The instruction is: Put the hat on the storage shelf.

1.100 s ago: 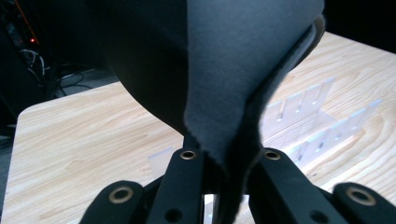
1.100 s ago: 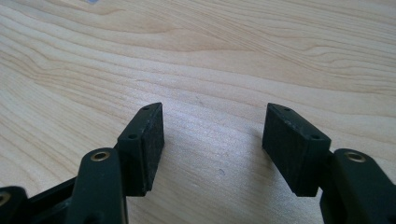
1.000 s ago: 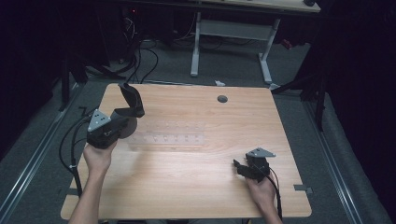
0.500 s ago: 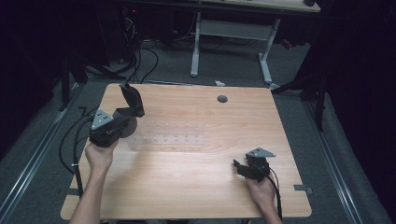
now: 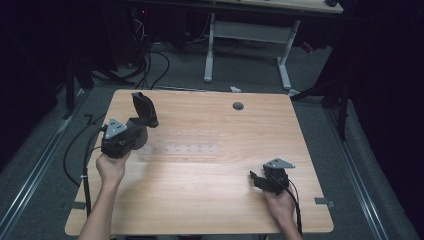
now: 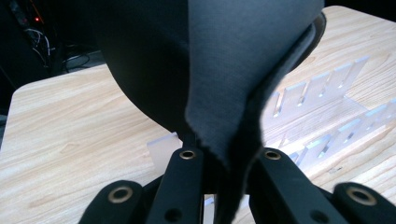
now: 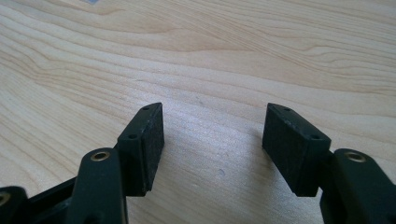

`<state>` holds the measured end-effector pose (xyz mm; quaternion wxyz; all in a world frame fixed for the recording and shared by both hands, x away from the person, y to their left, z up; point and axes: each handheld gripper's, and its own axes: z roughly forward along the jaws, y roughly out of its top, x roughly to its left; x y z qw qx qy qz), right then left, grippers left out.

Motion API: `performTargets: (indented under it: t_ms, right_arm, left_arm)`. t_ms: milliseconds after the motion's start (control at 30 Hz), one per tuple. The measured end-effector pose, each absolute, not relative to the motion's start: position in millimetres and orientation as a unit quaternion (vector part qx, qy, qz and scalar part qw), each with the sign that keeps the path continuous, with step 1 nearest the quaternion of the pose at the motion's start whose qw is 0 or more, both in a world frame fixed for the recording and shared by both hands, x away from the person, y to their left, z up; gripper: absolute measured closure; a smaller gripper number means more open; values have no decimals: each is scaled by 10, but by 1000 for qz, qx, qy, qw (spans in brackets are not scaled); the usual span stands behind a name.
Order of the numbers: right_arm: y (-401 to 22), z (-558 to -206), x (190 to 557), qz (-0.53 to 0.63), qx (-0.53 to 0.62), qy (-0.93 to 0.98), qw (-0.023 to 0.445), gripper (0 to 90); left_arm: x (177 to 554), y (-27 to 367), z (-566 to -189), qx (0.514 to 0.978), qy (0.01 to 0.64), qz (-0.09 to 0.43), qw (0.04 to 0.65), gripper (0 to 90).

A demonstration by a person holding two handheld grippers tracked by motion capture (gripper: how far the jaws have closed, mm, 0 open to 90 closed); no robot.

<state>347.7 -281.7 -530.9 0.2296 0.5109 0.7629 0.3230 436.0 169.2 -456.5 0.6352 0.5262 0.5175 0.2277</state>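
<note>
My left gripper (image 5: 140, 126) is at the table's left side, shut on a dark grey, soft-looking folded piece (image 5: 143, 107) that sticks up from its jaws. In the left gripper view the dark piece (image 6: 224, 70) fills the upper middle, pinched between the fingers (image 6: 187, 172) of the left gripper (image 6: 224, 158). A clear slotted rack (image 5: 186, 142) lies flat on the table just right of that gripper, and the rack (image 6: 322, 107) appears behind the dark piece. My right gripper (image 5: 255, 180) rests near the front right, and the right gripper (image 7: 212, 140) is open over bare wood.
The wooden table (image 5: 210, 200) has a round grommet hole (image 5: 238, 106) near its far edge. Cables (image 5: 75, 150) trail off the left side. Another desk's legs (image 5: 210, 50) stand beyond the table on grey carpet.
The left gripper, still holding the dark piece, has drifted slightly to the right. The right gripper has not moved.
</note>
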Motion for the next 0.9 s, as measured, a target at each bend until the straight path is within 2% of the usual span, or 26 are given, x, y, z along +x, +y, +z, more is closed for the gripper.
performTargets:
  t_ms: [633, 800, 900]
  right_arm:
    - [-2816, -5309, 3477, 323, 511, 763, 230, 390]
    - [-2816, -5309, 3477, 323, 511, 763, 230, 389]
    - [-2816, -5309, 3477, 323, 511, 763, 230, 390]
  left_arm:
    - [4298, 1725, -4720, 524, 528, 218, 631, 835]
    - [4265, 1754, -4722, 523, 532, 205, 633, 804]
    - [4253, 1780, -4715, 519, 537, 204, 633, 736]
